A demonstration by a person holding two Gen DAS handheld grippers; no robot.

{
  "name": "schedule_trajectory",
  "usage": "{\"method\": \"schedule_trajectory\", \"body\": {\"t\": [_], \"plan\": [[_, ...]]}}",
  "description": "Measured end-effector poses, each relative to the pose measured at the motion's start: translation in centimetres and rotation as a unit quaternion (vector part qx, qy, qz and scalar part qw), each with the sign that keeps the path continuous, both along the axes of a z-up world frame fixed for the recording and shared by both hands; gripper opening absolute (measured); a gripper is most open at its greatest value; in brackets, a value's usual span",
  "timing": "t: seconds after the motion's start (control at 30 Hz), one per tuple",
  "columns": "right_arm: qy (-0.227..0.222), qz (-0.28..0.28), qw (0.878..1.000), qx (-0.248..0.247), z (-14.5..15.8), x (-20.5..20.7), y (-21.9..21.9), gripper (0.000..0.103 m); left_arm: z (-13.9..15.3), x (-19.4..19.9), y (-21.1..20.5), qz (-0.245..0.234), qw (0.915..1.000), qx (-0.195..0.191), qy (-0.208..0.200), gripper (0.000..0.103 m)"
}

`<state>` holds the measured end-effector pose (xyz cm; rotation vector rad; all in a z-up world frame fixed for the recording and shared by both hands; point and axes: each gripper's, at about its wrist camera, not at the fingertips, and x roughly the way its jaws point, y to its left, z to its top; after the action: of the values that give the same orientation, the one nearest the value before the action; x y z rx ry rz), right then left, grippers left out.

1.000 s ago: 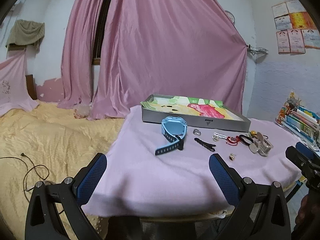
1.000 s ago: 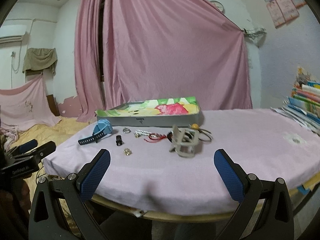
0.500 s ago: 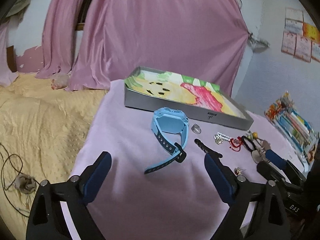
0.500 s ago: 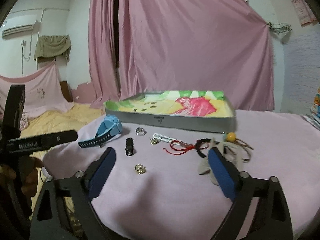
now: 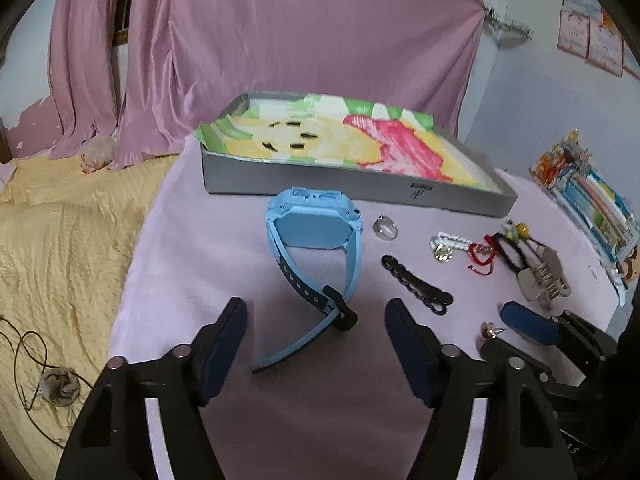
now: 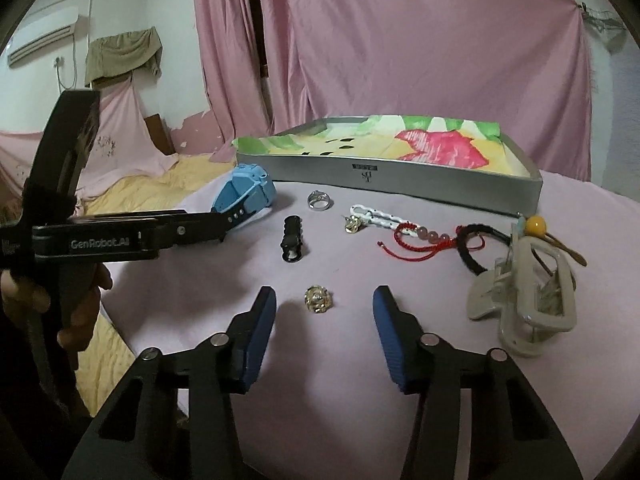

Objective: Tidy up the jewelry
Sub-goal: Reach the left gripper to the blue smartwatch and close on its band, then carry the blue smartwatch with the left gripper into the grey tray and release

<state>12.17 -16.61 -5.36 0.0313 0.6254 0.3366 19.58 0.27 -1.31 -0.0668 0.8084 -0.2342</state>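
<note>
Left tool (image 5: 316, 334): tilted down over the desk (image 5: 192, 248), jaws closing, the strap end of the blue watch (image 5: 314, 236) between the pads, untouched.
Right tool (image 6: 324, 330): tilted down, jaws closing, gold ring (image 6: 317, 299) just ahead of the tips, untouched.
Left hand (image 6: 76, 300): wrapped round its tool's handle.
Grey tray (image 5: 460, 196): behind the jewelry, at the desk's far side.
</note>
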Motion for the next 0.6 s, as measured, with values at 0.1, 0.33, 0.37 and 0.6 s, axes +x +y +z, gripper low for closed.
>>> {"method": "schedule_trajectory", "body": {"t": [0.1, 0.33, 0.37, 0.6], "plan": [[0.008, -0.003, 1.000, -0.014, 0.2, 0.3, 0.3, 0.035, 0.1, 0.5, -0.1, 0.000, 1.0000, 0.002, 0.001, 0.061], [0.016, -0.018, 0.999, -0.026, 0.5, 0.9, 0.3, 0.015, 0.1, 2.0, -0.4, 0.002, 1.0000, 0.003, 0.007, 0.049], [0.016, -0.020, 0.999, -0.026, 0.6, 1.0, 0.2, 0.014, 0.1, 2.3, -0.5, 0.003, 0.9999, 0.004, 0.009, 0.046], [0.015, -0.025, 0.999, -0.014, 0.6, 1.2, 0.1, 0.013, 0.1, 3.0, -1.2, 0.003, 0.9998, 0.015, 0.010, 0.036]]}}
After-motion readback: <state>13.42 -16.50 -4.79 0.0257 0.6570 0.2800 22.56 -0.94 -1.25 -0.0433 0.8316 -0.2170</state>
